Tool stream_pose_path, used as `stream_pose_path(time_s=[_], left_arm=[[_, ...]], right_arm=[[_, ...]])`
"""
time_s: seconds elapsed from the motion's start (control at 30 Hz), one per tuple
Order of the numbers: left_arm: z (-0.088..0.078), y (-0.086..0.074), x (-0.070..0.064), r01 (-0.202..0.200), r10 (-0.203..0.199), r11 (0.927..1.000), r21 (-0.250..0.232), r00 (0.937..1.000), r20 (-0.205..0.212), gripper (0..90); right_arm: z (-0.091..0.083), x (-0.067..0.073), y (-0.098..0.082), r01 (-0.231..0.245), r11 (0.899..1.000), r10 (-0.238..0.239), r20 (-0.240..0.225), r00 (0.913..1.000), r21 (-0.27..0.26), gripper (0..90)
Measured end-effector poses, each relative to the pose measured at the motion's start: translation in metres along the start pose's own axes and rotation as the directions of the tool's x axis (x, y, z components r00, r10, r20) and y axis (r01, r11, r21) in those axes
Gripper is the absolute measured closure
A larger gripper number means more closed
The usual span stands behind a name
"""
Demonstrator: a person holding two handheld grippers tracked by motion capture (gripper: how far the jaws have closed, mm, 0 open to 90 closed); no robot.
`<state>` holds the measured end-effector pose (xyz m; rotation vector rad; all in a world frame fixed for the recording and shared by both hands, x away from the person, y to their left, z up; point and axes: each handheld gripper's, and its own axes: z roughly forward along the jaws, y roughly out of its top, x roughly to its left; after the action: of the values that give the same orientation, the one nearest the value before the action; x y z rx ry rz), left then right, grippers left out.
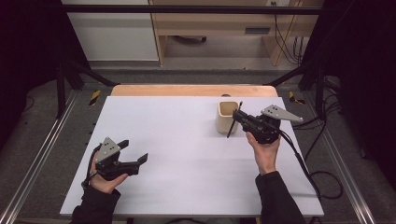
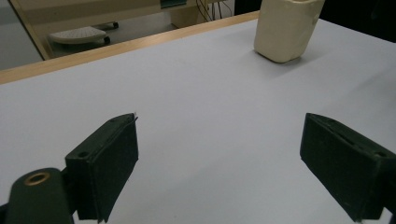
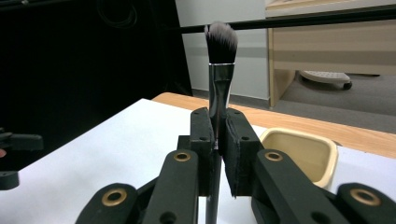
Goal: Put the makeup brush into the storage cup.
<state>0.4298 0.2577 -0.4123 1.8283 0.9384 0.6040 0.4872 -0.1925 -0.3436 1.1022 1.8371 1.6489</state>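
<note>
A makeup brush (image 3: 219,70) with a silver ferrule and dark bristles stands upright between the jaws of my right gripper (image 3: 217,135), which is shut on it. In the high view the brush (image 1: 233,122) hangs tilted beside a cream cup (image 1: 227,116), with my right gripper (image 1: 239,116) just right of the cup. The cup's open mouth (image 3: 303,156) lies below and to the right of the jaws in the right gripper view. My left gripper (image 1: 136,150) hovers low over the table's front left, open with nothing between its fingers (image 2: 109,163). The cup (image 2: 286,29) stands far ahead of it.
The white tabletop (image 1: 187,154) has a wooden strip (image 1: 194,90) along its far edge. Black frame bars and cables run along the right side (image 1: 313,135). A wooden desk (image 1: 224,28) stands beyond the table.
</note>
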Motion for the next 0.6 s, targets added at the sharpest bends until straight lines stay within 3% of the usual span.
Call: stream_pose_path(time_s=[0.6], left_arm=[[-0.001, -0.008, 0.009, 0.007, -0.006, 0.9997, 0.025, 0.9998, -0.019, 10.1]], right_arm=[[0.025, -0.013, 0.017, 0.024, 1.000, -0.024, 0.099, 0.9947, 0.000, 83.1]])
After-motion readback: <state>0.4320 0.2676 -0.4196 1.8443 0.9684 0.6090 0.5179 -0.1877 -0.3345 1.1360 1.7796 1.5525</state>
